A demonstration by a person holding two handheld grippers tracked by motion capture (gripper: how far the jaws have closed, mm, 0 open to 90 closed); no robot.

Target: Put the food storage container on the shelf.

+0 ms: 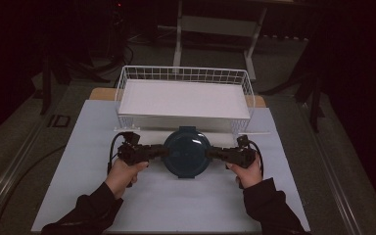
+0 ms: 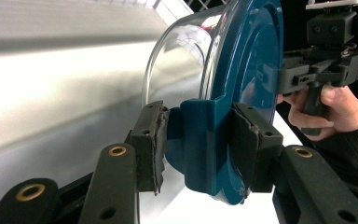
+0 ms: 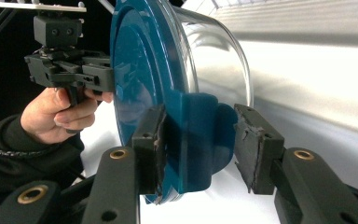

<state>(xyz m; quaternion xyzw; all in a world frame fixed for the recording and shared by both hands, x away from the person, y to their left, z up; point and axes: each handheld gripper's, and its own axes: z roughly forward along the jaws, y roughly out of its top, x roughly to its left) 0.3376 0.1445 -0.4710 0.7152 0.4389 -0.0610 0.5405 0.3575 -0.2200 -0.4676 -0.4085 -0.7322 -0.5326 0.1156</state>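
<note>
A round clear glass bowl with a dark blue plastic snap-on lid (image 1: 186, 151) sits between the two grippers near the middle of the white-covered table (image 1: 176, 205), just in front of the white wire basket (image 1: 122, 83) that stands along the table's far edge.

The left gripper (image 1: 162, 151) has its jaws closed on the blue locking tab at the lid's left side. In the left gripper view both pads (image 2: 150, 144) press against that tab, one from the bowl side and one from the lid's face. The right gripper (image 1: 210, 152) straddles the opposite tab. In the right gripper view the pad on the lid side touches the tab, while the other pad (image 3: 251, 148) stands a little off it, with a sliver of bright table between them. So that grip looks loose at best, and I cannot tell whether it bears any load.

In both gripper views the bowl's glass wall appears clear of the table surface, though whether it is truly lifted is hard to say.

As a judgement, the grasp on the two tabs is made or nearly made. Nothing has reached the basket, whose white liner is bare. What seems left is to secure the right-hand hold, carry the bowl over the basket's near wall, set it down and let go.
</note>
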